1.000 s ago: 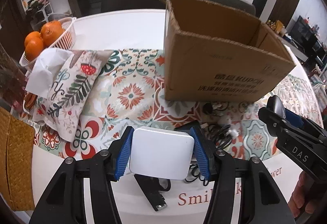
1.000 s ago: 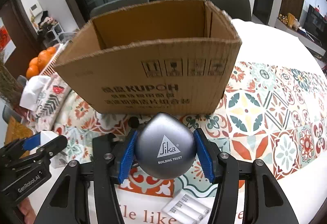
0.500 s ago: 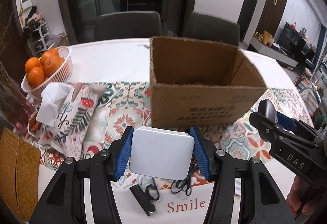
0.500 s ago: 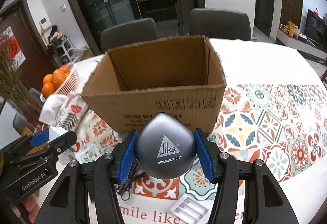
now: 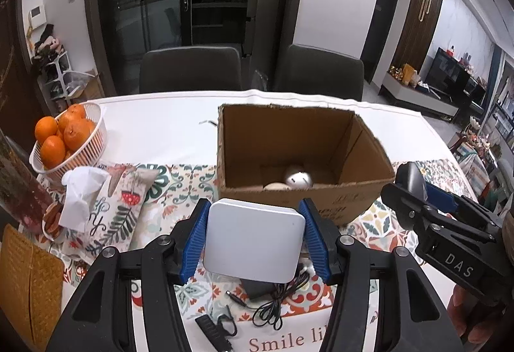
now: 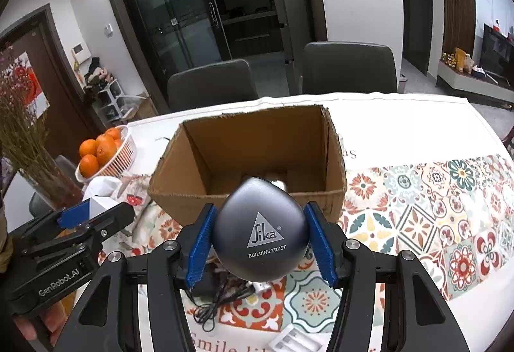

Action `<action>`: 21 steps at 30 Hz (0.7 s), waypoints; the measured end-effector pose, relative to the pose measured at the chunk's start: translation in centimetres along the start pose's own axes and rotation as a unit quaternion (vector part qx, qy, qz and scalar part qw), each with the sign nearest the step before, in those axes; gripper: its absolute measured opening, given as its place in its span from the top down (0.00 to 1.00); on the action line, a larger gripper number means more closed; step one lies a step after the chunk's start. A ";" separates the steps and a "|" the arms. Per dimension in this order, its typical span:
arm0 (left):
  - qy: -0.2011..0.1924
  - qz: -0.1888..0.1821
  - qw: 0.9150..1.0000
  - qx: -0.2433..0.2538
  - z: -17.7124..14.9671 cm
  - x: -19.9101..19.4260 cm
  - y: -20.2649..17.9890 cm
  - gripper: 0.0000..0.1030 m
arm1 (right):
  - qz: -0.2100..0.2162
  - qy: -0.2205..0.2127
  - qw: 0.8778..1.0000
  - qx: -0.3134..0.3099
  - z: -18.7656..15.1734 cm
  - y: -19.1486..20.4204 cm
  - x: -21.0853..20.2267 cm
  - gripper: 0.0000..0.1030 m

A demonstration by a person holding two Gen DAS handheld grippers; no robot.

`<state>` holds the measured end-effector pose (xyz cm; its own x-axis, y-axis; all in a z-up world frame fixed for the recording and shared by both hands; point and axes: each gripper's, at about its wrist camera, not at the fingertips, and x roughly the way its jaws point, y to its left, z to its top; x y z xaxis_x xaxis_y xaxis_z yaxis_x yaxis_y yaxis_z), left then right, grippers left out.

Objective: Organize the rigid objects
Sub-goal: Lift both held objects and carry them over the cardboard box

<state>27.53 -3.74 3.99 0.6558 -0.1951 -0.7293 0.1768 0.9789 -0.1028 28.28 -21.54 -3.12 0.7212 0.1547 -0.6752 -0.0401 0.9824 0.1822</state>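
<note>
The table (image 5: 167,123), covered by a patterned cloth (image 6: 427,207), is carrying an open cardboard box (image 5: 308,201) at its centre. A white ball-like item (image 5: 298,179) is lying inside the box on its floor. The left gripper (image 5: 255,244) is holding a white square device (image 5: 253,244) clamped between its blue pads, raised just in front of the box's near wall. The right gripper (image 6: 261,241) is gripping a dark grey rounded object (image 6: 261,233) printed "Sika", likewise raised before the box. A basket of oranges (image 5: 69,139) is sitting at the left. A black cable (image 5: 273,303) is lying on the cloth beneath the left gripper.
</note>
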 end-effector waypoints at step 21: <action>-0.008 -0.005 1.000 -0.004 5.5 2.7 -0.6 0.46 | -0.006 -0.009 1.000 -0.003 4.9 -0.8 1.4 0.45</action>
<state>33.26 -5.20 5.77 0.6652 -0.2064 -0.7176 0.1785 0.9771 -0.1157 32.67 -22.61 -0.73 0.7335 0.1412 -0.6648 -0.0357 0.9848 0.1697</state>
